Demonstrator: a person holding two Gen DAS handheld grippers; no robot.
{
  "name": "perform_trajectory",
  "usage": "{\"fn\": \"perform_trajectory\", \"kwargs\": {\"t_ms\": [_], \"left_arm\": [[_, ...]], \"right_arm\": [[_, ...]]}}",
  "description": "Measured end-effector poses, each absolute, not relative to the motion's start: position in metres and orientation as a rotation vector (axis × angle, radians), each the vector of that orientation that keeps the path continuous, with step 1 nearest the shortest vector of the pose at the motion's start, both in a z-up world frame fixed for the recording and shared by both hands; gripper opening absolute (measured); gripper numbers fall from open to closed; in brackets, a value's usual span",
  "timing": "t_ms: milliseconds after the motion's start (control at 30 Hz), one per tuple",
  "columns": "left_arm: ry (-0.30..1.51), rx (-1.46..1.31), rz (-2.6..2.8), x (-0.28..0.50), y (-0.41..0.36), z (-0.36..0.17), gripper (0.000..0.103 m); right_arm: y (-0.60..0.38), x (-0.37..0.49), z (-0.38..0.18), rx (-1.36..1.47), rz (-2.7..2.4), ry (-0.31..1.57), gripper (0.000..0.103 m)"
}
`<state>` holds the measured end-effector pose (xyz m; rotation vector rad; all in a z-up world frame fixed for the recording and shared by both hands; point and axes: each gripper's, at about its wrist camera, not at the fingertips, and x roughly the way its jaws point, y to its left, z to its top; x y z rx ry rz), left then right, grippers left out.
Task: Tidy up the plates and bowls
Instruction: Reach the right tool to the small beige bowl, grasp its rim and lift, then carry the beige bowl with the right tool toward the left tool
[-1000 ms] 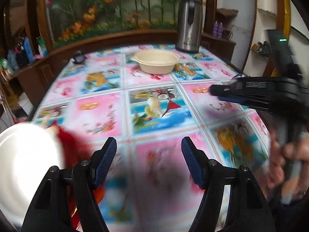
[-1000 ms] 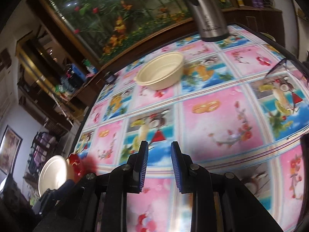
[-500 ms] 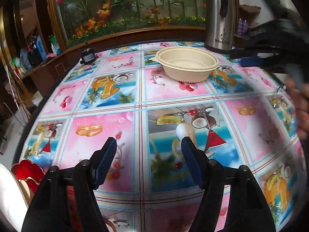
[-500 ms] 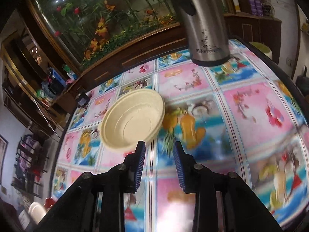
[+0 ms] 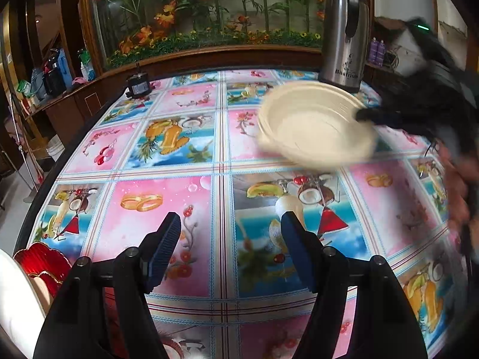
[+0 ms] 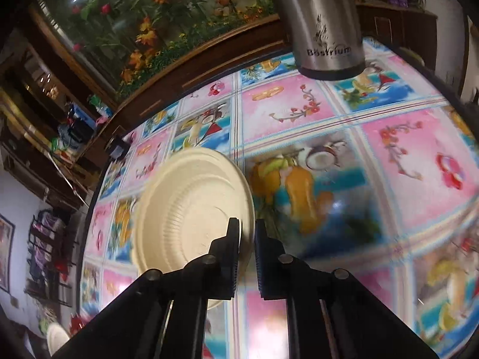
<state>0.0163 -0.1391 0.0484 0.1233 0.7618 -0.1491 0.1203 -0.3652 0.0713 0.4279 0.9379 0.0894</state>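
On the far half of the tabletop, a cream bowl is seen tilted and motion-blurred, its rim caught by the right gripper. From the right wrist view, the bowl sits left of centre with its near-right rim between the two fingers; the fingers are closed down to a narrow gap, clamped on that rim. From the left wrist view, the same gripper is seen as a dark blurred shape reaching in from the right, tip at the bowl's right edge; a blurred hand is visible below it.

Left gripper is held over the near part of the tabletop, fingers well apart, nothing between them, only the patterned cloth underneath. Well apart from the bowl.

Just behind the bowl, a steel thermos jug stands upright near the far right edge; it is also seen at top of the right wrist view. A small dark object sits at the far left edge; type can't be told.

At the near left edge, a red scalloped plate and part of a white dish are seen, cropped by the frame. Beyond the tabletop, a wood-framed glass panel with plants and orange flowers is seen.
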Motion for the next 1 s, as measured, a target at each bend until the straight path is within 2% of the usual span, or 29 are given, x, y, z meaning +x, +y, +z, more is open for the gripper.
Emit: {"fn": "perform_trajectory", "kwargs": {"t_ms": [100,233,267,367,533,733,833,1000], "left_arm": [[0.752,0.094,-0.162,0.015,-0.135,0.053,0.069],[0.75,0.099,-0.169,0.014,-0.138,0.053,0.069],[0.749,0.104,-0.168,0.014,-0.139,0.053,0.069],[0.745,0.112,-0.167,0.014,-0.139,0.052,0.069],[0.758,0.11,-0.175,0.016,-0.14,0.05,0.069],[0.744,0.093,-0.189,0.012,-0.138,0.055,0.069],[0.743,0.076,-0.202,0.01,-0.137,0.058,0.069],[0.726,0.057,-0.225,0.006,-0.135,0.064,0.069]], "right_arm": [[-0.36,0.093,0.086,0.263,0.2,0.97,0.01],[-0.353,0.07,0.105,-0.152,0.129,0.953,0.01],[-0.358,0.068,0.113,-0.188,0.071,0.9,0.014],[-0.38,0.062,0.13,-0.046,0.038,0.803,0.025],[-0.403,0.034,0.127,0.24,0.053,0.803,0.026],[-0.428,-0.01,0.082,0.456,0.01,0.901,0.03],[-0.421,-0.021,0.072,0.502,0.079,0.929,0.03],[-0.375,0.005,0.068,0.308,0.12,0.948,0.026]]}}
